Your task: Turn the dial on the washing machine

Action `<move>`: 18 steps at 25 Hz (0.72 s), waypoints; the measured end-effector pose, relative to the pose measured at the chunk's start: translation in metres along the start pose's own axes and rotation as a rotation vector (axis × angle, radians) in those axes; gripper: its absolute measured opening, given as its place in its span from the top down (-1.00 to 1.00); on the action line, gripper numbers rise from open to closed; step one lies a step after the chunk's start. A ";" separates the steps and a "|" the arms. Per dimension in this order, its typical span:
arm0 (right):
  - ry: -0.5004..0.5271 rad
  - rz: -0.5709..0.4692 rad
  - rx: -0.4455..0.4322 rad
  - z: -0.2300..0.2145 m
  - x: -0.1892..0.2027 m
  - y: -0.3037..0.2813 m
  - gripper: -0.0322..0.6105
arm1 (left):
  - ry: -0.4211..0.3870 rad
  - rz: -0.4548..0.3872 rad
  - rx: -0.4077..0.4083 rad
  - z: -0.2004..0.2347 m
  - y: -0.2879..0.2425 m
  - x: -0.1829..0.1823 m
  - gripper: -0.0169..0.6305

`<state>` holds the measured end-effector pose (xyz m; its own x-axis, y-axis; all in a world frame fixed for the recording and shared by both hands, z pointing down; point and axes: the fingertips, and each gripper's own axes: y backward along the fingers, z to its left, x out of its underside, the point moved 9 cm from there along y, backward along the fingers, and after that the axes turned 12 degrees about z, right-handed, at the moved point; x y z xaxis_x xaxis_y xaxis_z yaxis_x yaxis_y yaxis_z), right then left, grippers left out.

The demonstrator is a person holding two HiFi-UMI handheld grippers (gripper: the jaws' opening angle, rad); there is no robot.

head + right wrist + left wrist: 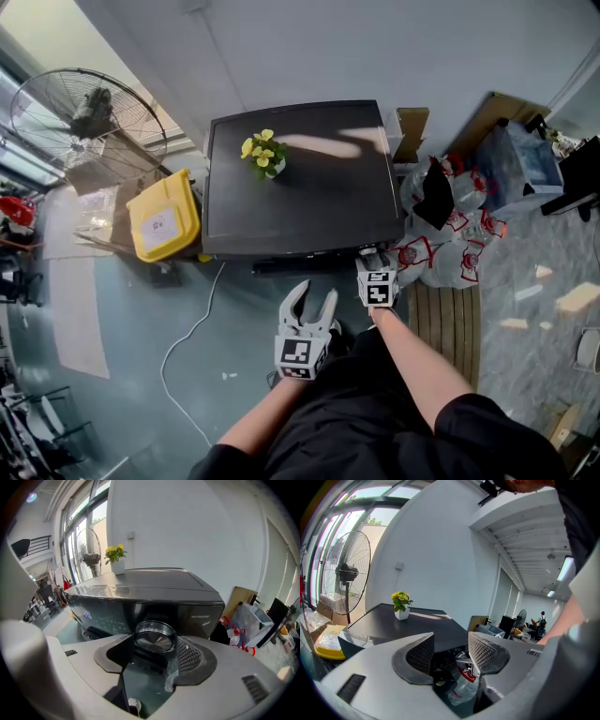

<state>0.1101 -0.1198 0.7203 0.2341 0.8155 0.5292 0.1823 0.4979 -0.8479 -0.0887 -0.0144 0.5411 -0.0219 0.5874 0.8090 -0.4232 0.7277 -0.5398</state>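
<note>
The dark washing machine stands against the wall; its glossy front panel fills the right gripper view. The round silver dial sits on that panel, and my right gripper is shut on it, one jaw against each side. In the head view my right gripper is pressed to the machine's front right edge and hides the dial. My left gripper hangs open in front of the machine, lower and to the left, with nothing between its fingers.
A white pot of yellow flowers stands on the machine's lid. A yellow bin and a standing fan are to the left. Plastic bags and a slatted wooden board lie to the right. A white cable trails on the floor.
</note>
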 end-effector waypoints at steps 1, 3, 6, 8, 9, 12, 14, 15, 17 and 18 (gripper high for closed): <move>-0.003 -0.004 -0.004 0.000 0.000 0.000 0.12 | -0.002 -0.001 0.002 -0.001 -0.001 0.000 0.32; -0.012 -0.011 -0.013 -0.002 0.001 0.001 0.12 | -0.008 -0.004 0.004 -0.002 -0.003 -0.001 0.31; -0.025 -0.013 -0.027 -0.004 0.002 0.001 0.12 | -0.015 -0.005 0.013 -0.006 -0.006 -0.001 0.32; -0.034 -0.013 -0.037 -0.004 0.002 0.000 0.12 | -0.018 -0.003 0.018 -0.007 -0.009 -0.001 0.31; -0.037 -0.012 -0.042 -0.005 0.002 0.000 0.12 | -0.019 0.001 0.018 -0.008 -0.010 -0.001 0.32; -0.043 -0.006 -0.051 -0.005 0.002 0.001 0.12 | -0.020 0.006 0.024 -0.012 -0.011 -0.003 0.32; -0.062 -0.011 -0.063 -0.007 0.001 0.001 0.12 | -0.022 0.003 0.031 -0.014 -0.011 -0.004 0.31; -0.075 -0.019 -0.073 -0.008 0.000 0.001 0.12 | -0.022 0.001 0.037 -0.015 -0.012 -0.003 0.32; -0.102 -0.022 -0.092 -0.009 0.000 0.002 0.12 | -0.021 0.001 0.046 -0.016 -0.012 -0.001 0.32; -0.116 -0.017 -0.100 -0.011 0.001 0.002 0.12 | -0.019 0.003 0.048 -0.016 -0.012 0.000 0.32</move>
<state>0.1209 -0.1212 0.7199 0.1191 0.8389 0.5312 0.2811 0.4846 -0.8283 -0.0689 -0.0177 0.5436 -0.0402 0.5822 0.8121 -0.4656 0.7082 -0.5307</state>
